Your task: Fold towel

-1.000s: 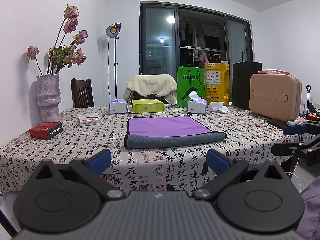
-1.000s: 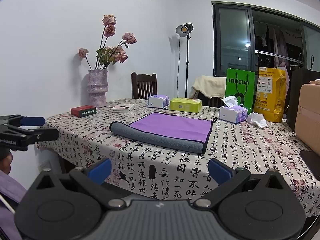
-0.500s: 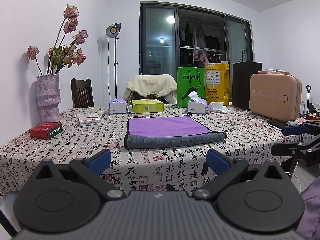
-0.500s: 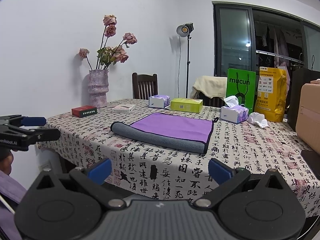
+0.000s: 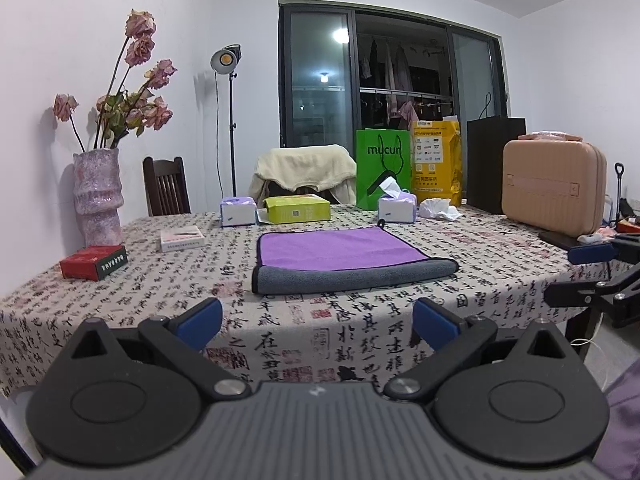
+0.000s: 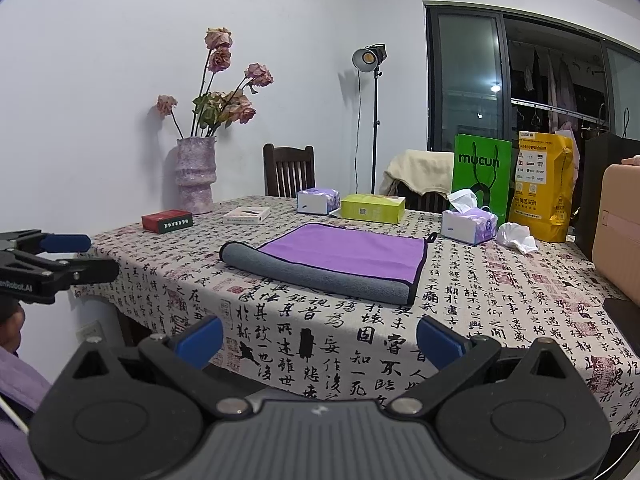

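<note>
A purple towel (image 5: 340,248) with a grey underside lies on the table, its near edge folded over as a grey band (image 5: 352,276). It also shows in the right wrist view (image 6: 340,252). My left gripper (image 5: 318,322) is open and empty, held off the table's near edge, short of the towel. My right gripper (image 6: 320,338) is open and empty, also off the near edge, to the right. Each gripper shows in the other's view: the right gripper (image 5: 592,276) and the left gripper (image 6: 52,264).
On the patterned tablecloth (image 5: 160,280) stand a vase of dried roses (image 5: 98,196), a red box (image 5: 94,263), a white box (image 5: 182,238), tissue packs (image 5: 238,211) (image 5: 397,207), a green box (image 5: 297,209), shopping bags (image 5: 384,168) and a pink case (image 5: 554,188).
</note>
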